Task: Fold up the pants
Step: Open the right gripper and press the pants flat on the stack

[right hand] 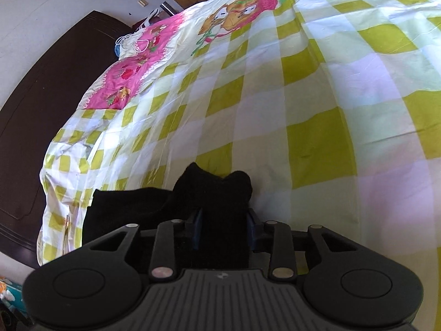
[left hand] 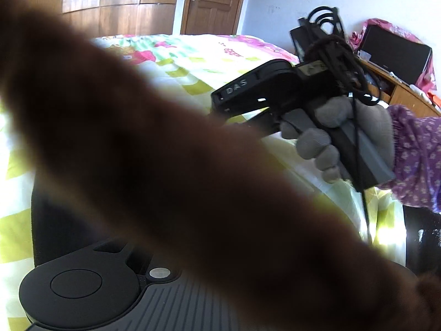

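While pants point(right hand: 217, 193) sit between right tool point(right hand: 224, 229).

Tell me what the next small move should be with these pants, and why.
Probably lower both ends onto the checked bedsheet. The right gripper has a bunch of the dark pants between its fingers above the bed, and blurred fabric fills the left wrist view, so the cloth looks raised, not laid flat.
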The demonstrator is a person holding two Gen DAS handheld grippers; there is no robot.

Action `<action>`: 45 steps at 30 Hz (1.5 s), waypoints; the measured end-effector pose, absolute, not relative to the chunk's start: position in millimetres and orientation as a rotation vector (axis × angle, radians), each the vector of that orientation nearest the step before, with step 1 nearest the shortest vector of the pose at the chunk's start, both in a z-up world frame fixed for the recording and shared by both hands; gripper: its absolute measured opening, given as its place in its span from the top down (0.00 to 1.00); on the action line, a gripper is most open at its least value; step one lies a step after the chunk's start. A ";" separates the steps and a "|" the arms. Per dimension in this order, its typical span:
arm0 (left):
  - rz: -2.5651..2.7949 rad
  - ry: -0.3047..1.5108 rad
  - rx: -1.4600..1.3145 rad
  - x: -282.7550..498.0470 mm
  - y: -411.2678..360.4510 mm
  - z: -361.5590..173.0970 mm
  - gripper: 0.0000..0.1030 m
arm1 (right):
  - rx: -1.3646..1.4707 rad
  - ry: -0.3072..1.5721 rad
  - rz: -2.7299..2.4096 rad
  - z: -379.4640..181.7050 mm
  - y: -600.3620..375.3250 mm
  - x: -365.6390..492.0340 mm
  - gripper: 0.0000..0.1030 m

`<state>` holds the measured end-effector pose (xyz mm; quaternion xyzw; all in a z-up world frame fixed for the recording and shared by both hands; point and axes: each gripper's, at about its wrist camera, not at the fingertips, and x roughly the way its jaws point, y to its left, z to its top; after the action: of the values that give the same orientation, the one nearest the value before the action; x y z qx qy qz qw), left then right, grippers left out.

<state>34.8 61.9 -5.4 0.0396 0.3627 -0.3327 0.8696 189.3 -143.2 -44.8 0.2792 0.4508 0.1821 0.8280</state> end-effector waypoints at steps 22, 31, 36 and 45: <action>-0.416 0.725 0.097 14.7 116.2 18.1 0.81 | 0.379 0.904 0.387 -9.2 -123.2 72.8 0.51; -0.360 0.738 0.114 27.5 118.3 6.4 0.77 | 0.353 0.930 0.407 -21.7 -115.2 60.6 0.46; -0.360 0.722 0.072 26.8 125.3 8.3 0.77 | 0.361 0.954 0.440 -27.7 -110.7 70.8 0.36; -0.380 0.753 0.091 44.2 118.6 -6.1 0.78 | 0.407 0.963 0.417 -35.2 -111.3 82.1 0.50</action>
<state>44.2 118.6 -6.1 0.0444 0.3651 -0.1842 0.9115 82.1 -111.3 -35.2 0.1929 0.4566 0.1975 0.8457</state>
